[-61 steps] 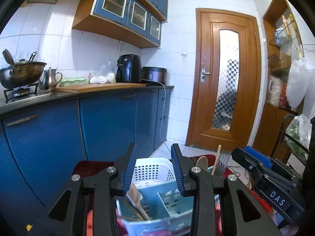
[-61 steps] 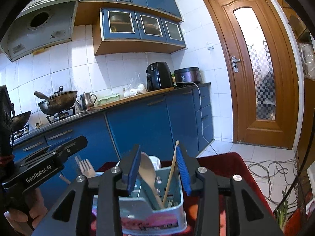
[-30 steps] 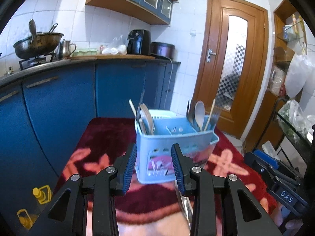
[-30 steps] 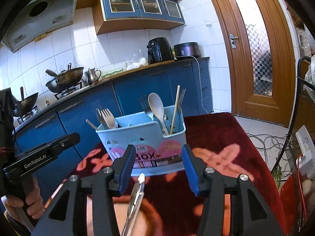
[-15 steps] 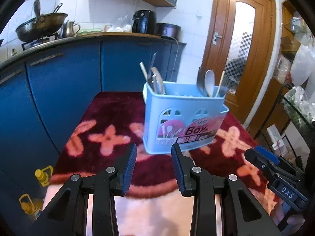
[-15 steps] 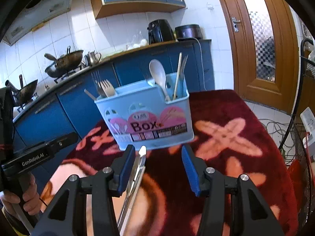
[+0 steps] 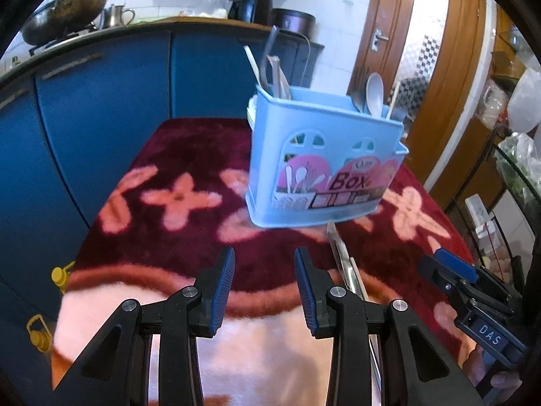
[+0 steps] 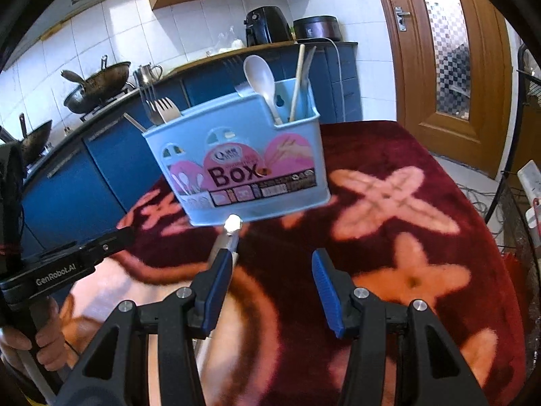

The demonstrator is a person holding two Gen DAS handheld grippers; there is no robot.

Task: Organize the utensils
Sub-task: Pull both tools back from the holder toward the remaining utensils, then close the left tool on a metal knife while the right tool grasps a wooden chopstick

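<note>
While both tools (image 7: 263, 272) (image 8: 272, 275) gape empty, the blue caddy (image 8: 236, 165) reads "Box"

Dark red rug (image 8: 389, 149) with pink flower shapes covers the surface. Behind it, blue cabinets (image 7: 101, 101) run under a counter holding two woks (image 8: 98, 89), a steel kettle (image 8: 147, 72), a black air fryer (image 8: 265, 25) and a rice cooker (image 8: 316, 28). Wooden door (image 8: 449, 57) with patterned glass on the right, white tiled wall (image 8: 135, 34) behind.

Both wrist views near, sharing caddy (image 7: 324, 165)
</note>
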